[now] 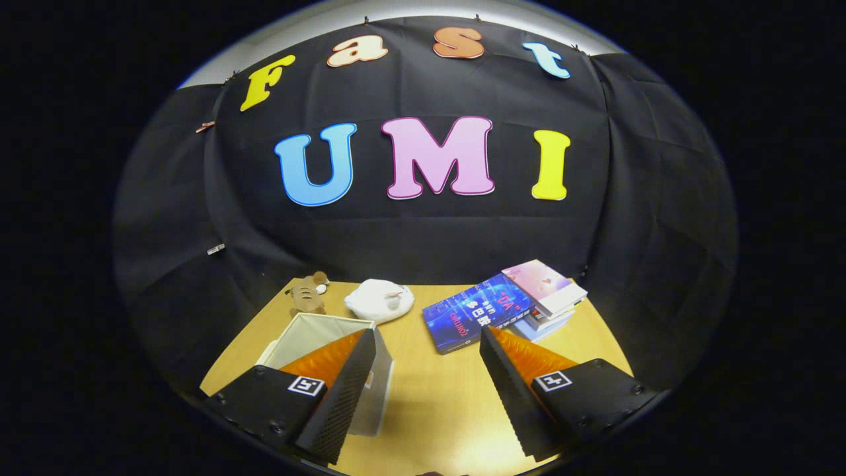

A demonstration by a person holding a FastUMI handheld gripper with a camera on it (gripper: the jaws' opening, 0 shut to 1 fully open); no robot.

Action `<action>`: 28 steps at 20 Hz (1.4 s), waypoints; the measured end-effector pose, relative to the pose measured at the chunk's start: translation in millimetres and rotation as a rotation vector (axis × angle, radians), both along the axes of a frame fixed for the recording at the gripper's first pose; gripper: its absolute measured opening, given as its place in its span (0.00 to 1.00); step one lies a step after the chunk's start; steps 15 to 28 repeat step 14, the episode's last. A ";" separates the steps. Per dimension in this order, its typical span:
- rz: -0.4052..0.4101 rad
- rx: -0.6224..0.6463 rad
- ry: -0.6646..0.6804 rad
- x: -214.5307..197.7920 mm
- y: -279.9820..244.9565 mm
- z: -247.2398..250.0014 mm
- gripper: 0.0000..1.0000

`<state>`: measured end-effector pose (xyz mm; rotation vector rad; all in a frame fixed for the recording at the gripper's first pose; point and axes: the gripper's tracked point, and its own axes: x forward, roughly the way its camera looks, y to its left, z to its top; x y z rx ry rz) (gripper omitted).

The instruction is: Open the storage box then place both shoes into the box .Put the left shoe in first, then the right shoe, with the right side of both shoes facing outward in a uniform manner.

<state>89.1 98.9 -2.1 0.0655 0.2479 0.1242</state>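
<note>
Tongs (426,370) stand released, fingers spread wide with nothing between them but bare counter (429,403). The storage box (317,337), a pale fabric cube, sits by the left finger, partly hidden behind it; its mouth seems to gape upward, so the opening step looks done or nearly so, though I cannot tell whether a lid or flap remains. As for the shoes, a white rounded thing (379,299) beyond the box may be one, but it is too small and blurred to be sure; the second I cannot pick out. Judging by this, the step in hand is fetching the left shoe.

The next move calls for carrying the tongs forward past the box's far rim, closing on the shoe from above, and turning it so its right side faces outward before lowering it in.

A small brown plush toy (307,294) lies near the box's far corner, just beside the white thing. A stack of books (509,304) takes the right side beyond the right finger. Between box and books runs a clear lane of counter. The counter's far edge meets the cloth wall just behind the white thing, leaving little room to overshoot.
</note>
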 end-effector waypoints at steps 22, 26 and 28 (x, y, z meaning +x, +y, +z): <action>0.109 -0.026 -0.057 -54.0 -112.9 -36.4 0.99; 0.109 -0.026 -0.057 -54.0 -112.9 -36.4 0.99; 0.109 -0.026 -0.057 -54.0 -112.9 -36.4 0.99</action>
